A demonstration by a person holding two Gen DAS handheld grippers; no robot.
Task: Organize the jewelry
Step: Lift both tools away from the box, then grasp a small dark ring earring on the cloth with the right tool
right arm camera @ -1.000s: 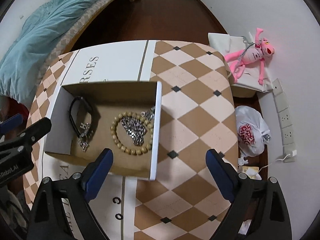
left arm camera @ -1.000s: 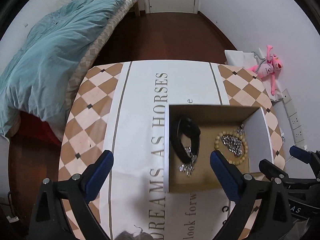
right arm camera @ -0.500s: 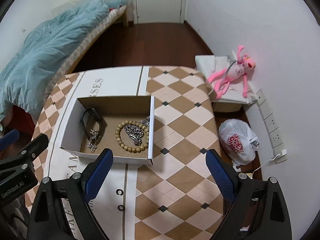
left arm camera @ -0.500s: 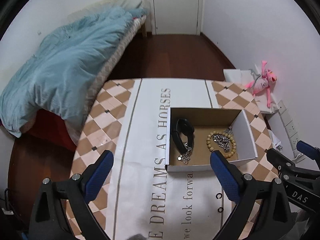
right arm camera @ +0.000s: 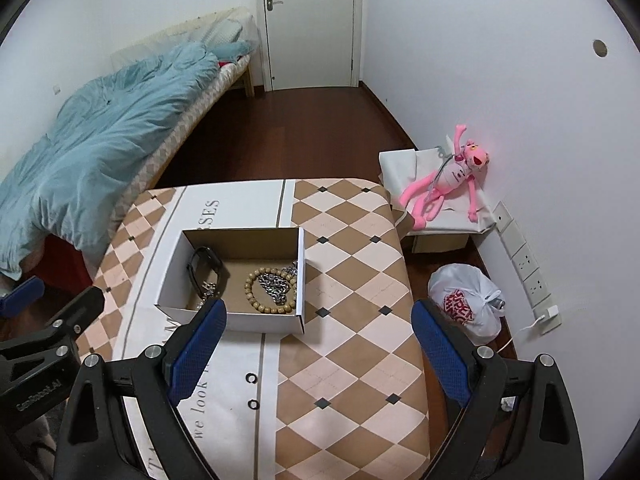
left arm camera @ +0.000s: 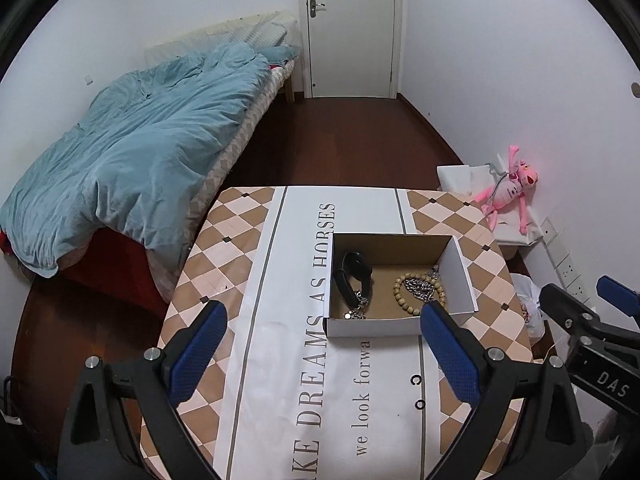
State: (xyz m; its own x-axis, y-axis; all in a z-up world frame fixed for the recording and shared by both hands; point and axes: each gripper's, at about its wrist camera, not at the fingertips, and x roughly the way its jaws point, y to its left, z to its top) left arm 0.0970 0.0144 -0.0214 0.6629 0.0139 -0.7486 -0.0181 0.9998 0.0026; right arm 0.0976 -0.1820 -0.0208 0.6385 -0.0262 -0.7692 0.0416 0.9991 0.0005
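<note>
Checkered tablecloth (left arm camera: 240,240), wood floor (left arm camera: 340,140), bed (left arm camera: 140,152).

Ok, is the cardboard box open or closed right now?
Open. The cardboard box has no lid on top; the bead bracelet, silver chain and black band show inside.

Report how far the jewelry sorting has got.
Done, by the look of it: the cardboard box on the table holds a black wristband, a wooden bead bracelet and a silver chain.

In hand: nothing. The left tool and right tool are both open and empty, held apart from the box.

Left: two small dark rings lie on the tablecloth outside the box; they may need putting in.
</note>
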